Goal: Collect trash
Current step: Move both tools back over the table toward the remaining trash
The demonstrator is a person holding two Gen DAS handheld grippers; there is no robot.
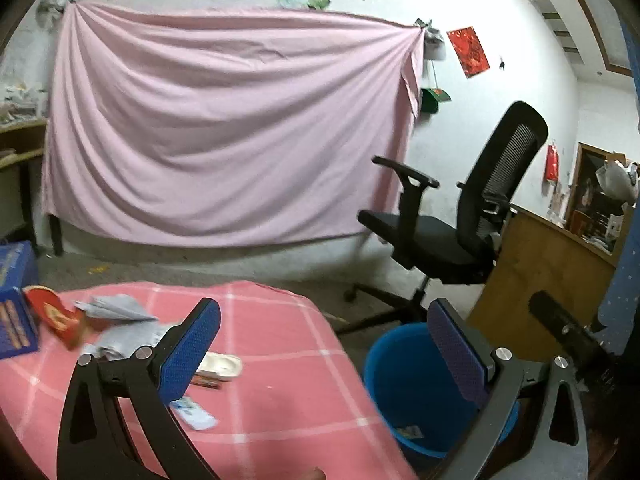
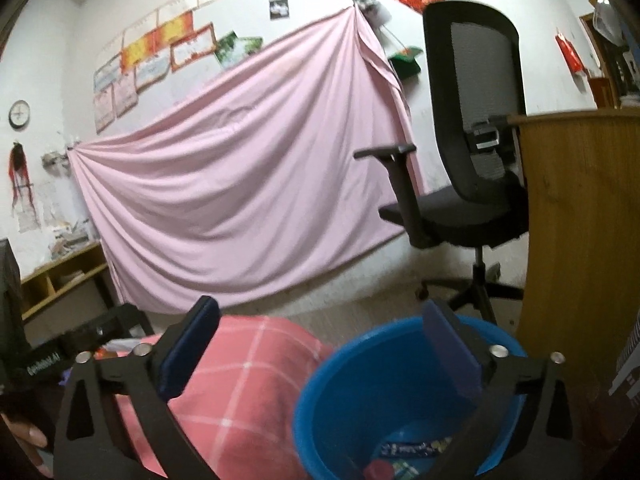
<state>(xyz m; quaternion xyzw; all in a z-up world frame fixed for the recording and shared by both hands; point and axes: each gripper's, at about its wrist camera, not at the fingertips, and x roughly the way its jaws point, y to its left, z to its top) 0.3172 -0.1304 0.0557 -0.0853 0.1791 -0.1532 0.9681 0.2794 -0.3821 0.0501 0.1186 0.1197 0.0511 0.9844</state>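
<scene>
left wrist view is showing the left gripper [image 1: 324, 344] gaping wide, holding nothing, over the pink checked tablecloth [image 1: 280, 360] where wrappers [image 1: 196, 414] and crumpled paper [image 1: 116, 312] are lying. the right gripper [image 2: 320, 344], equally wide and empty, is hovering above the blue bin [image 2: 340, 392], likely for dropping; trash is sitting inside. no legible labels.

glossy plastic bin [image 2: 320, 392]; checked cloth tablecloth [image 1: 280, 360].
</scene>
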